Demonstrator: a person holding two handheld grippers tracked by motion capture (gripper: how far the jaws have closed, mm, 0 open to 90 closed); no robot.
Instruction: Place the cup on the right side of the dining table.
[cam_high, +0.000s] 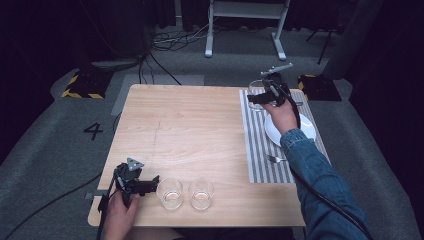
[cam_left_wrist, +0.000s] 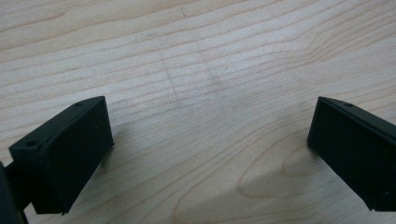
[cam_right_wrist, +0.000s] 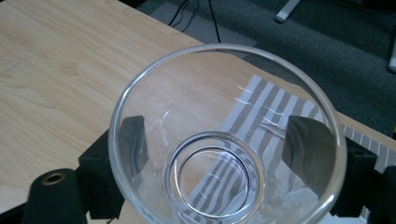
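Note:
My right gripper (cam_high: 259, 96) is shut on a clear drinking glass (cam_right_wrist: 224, 140), its black jaws pressing the glass from both sides. In the high view that glass (cam_high: 256, 90) hangs over the far left corner of a grey striped placemat (cam_high: 260, 145). Two more clear glasses (cam_high: 170, 193) (cam_high: 201, 193) stand side by side near the table's front edge. My left gripper (cam_high: 150, 184) rests just left of them, open, and in the left gripper view its jaws (cam_left_wrist: 210, 154) stand wide apart over bare wood with nothing between them.
A white plate (cam_high: 305, 129) lies on the placemat under the right forearm, and a spoon (cam_high: 274, 159) lies on the mat's near part. The wooden table (cam_high: 190, 130) ends close behind the held glass. Cables and a white frame stand on the floor beyond.

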